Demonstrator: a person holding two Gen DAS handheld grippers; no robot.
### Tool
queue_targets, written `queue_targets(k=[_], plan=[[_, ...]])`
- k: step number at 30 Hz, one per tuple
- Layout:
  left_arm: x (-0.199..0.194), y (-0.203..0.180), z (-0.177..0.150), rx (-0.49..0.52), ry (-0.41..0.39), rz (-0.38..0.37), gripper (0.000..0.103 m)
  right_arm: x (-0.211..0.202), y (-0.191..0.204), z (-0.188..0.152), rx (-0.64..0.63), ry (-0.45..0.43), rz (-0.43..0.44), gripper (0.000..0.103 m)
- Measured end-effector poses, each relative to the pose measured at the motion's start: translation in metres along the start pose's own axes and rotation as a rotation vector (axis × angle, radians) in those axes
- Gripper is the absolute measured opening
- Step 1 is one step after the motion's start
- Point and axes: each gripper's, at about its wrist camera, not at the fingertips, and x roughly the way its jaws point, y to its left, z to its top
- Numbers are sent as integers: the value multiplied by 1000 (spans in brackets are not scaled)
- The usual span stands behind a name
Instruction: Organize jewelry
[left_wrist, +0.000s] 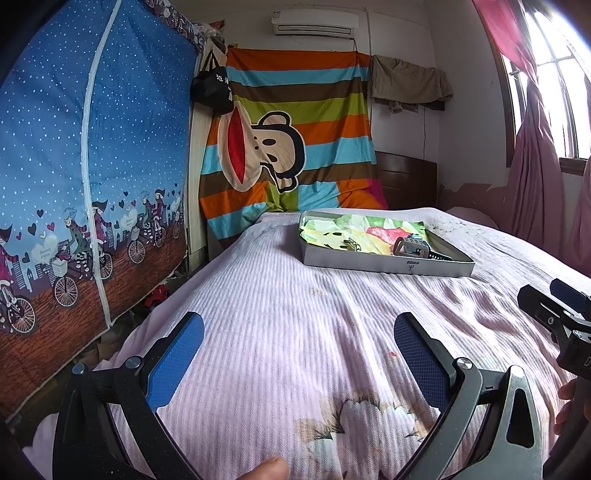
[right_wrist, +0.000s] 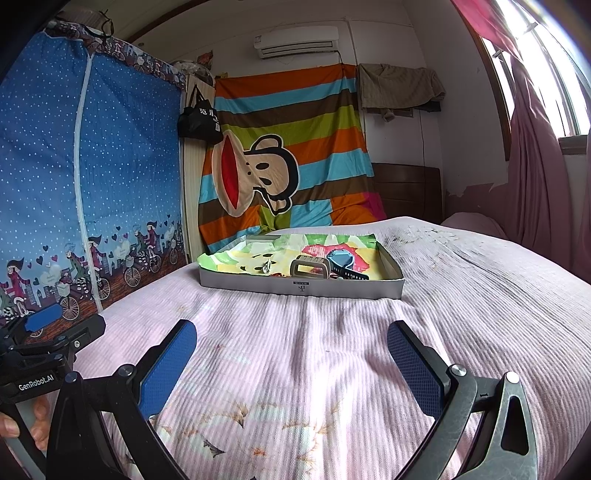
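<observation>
both of your grippers are empty and spread wide: left gripper (left_wrist: 299, 334) and right gripper (right_wrist: 291, 341) hover low over the pink ribbed bedspread (right_wrist: 332, 325), fingers fully apart, nothing between them. the jewelry sits well ahead of you in the shallow grey cardboard tray (right_wrist: 301, 287) lined with a crumpled colourful cartoon sheet (right_wrist: 236, 258): a beige rectangular-faced watch (right_wrist: 309, 268), a blue round-faced watch with dark strap (right_wrist: 341, 260), and a small metallic piece (right_wrist: 266, 266) just left of the beige one; something reddish lies by the front wall, too small to identify. risks from here, as i read it: the tray is light and rests on soft bedding, so a push from the fingers will likely slide or tip it. the loose liner can snag and lift with whatever you pinch. the two watches sit close together, so a wide approach may catch both. the small piece could slip into a liner fold.
</observation>
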Motion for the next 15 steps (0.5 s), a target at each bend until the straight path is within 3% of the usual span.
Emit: queue_targets(k=[15], plan=[[2,-4,-7,22,1,17,101,0,2,-2,-4,4,4,103]])
